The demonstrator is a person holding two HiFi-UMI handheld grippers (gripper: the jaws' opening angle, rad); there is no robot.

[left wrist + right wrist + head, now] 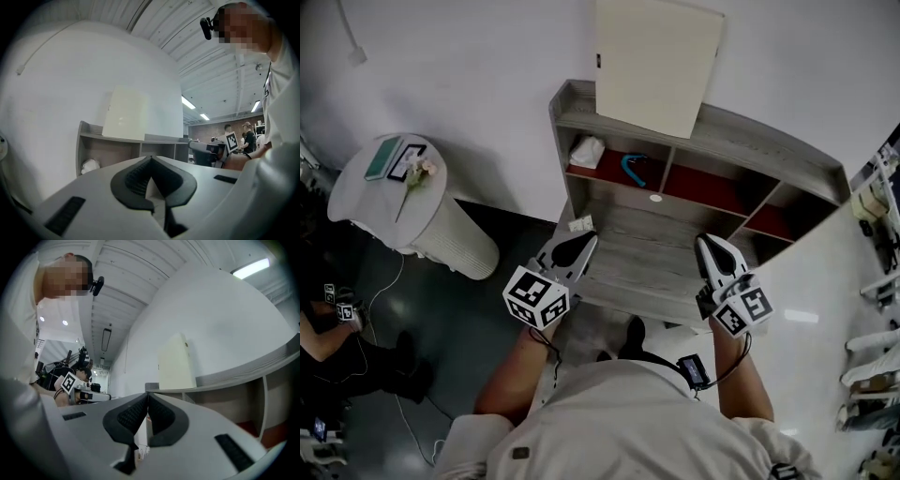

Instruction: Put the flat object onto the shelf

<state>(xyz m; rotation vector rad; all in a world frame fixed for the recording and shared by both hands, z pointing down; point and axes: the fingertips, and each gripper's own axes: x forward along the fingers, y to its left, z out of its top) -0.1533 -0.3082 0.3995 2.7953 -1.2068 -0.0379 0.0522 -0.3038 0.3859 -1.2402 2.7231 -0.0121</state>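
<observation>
Grey shelf (750,136), cream panel (656,66) atop, blue curved item (633,169) only in head view

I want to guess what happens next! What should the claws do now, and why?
Probably just draw both claws back and stop: the board already stands on top of the shelf against the wall, and the left claw and right claw are shut and empty.

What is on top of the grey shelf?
A cream flat panel stands on edge on the shelf's top board, by the white wall. Whatever lies behind the panel is covered.
</observation>
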